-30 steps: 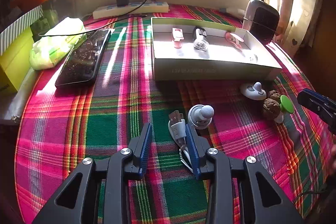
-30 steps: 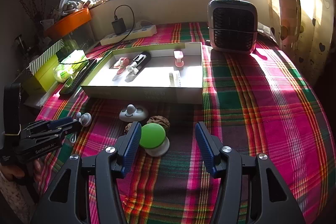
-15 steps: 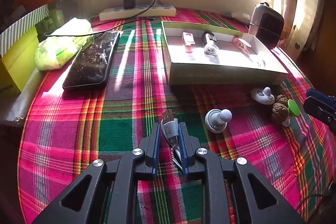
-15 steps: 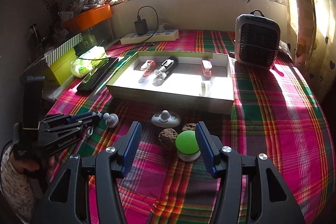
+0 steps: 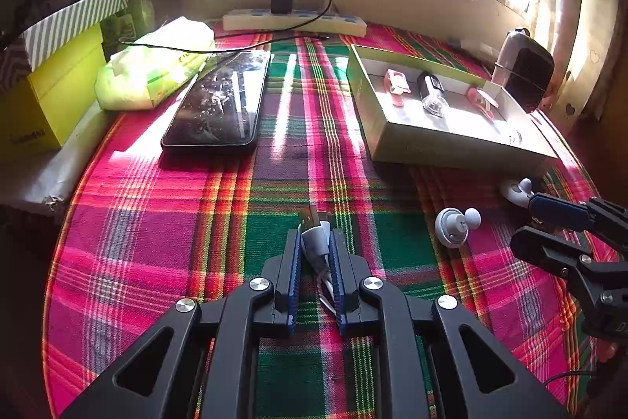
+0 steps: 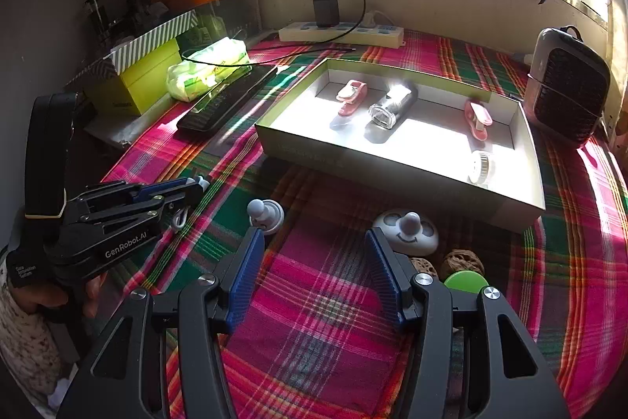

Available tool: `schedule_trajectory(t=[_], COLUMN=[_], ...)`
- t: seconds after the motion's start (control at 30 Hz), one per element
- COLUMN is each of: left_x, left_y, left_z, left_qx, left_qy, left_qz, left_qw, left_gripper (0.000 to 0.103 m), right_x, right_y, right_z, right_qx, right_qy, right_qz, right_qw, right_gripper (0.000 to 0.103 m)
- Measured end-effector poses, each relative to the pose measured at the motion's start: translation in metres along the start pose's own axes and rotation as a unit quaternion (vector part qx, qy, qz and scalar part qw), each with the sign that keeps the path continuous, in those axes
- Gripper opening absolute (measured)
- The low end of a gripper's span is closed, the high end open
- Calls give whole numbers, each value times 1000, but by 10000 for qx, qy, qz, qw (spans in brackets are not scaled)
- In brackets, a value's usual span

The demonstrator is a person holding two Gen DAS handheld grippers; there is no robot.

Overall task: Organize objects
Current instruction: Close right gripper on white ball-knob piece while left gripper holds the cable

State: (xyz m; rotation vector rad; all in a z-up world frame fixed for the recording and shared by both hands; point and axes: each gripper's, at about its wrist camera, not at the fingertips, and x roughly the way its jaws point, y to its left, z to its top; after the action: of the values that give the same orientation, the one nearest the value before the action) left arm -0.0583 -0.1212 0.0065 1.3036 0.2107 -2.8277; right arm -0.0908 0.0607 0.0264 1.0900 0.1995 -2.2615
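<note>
Plaid cloth (image 5: 157,222), pink, green and red, covers the bench. Low sun from the window bars.

Left tongs (image 5: 316,242): jaws closing, blue pads pressed on the white plug body of a USB cable (image 5: 314,238). Metal connector sticks out ahead of the tips; the cable's white loops trail back between the fingers. From the right wrist view the same tongs (image 6: 192,189) show side-on, held in a hand (image 6: 43,297) with a speckled sleeve, and the white cable loop hangs under them.

Right tongs (image 6: 312,262): jaws standing apart, nothing between the pads, only bare cloth.

- White suction hook (image 6: 267,213) with a round knob, just beyond the left fingertip of the right tongs.
- White smiley-face hook (image 6: 408,232) touching or just behind the right fingertip.
- Two walnuts (image 6: 461,262) and a green-capped item (image 6: 465,279) beside the right finger, partly hidden.

Open cardboard tray (image 6: 392,179) sits further back. Inside:
- two pink clips (image 6: 351,97)
- a black and clear cylindrical item (image 6: 392,105)
- a small white roll (image 6: 481,165) against the near wall

Left of the tray:
- a dark phone (image 5: 219,105) lying flat
- a green-white tissue pack (image 5: 157,69)
- a yellow-green box (image 6: 141,81)

A power strip (image 6: 341,32) with a black charger sits along the wall. A small heater (image 6: 569,85) stands at the far right.
</note>
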Motion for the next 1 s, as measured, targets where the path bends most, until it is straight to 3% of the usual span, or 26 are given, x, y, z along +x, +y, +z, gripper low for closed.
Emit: schedule_trajectory(t=[0.43, 0.8, 1.0], left_x=[0, 0, 0], left_y=[5, 6, 5], left_z=[0, 0, 0], left_qx=[-101, -101, -101], left_qy=[-4, -6, -7], left_qz=[-90, -91, -90], left_qw=[9999, 9999, 9999], left_gripper=[13, 13, 13], right_x=[41, 49, 49], right_y=[23, 26, 27], right_z=[10, 13, 13], right_qx=[-571, -704, -764], right_qy=[412, 403, 350], right_qz=[-86, -221, -323], right_qw=[9975, 9965, 9959], right_gripper=[54, 54, 48])
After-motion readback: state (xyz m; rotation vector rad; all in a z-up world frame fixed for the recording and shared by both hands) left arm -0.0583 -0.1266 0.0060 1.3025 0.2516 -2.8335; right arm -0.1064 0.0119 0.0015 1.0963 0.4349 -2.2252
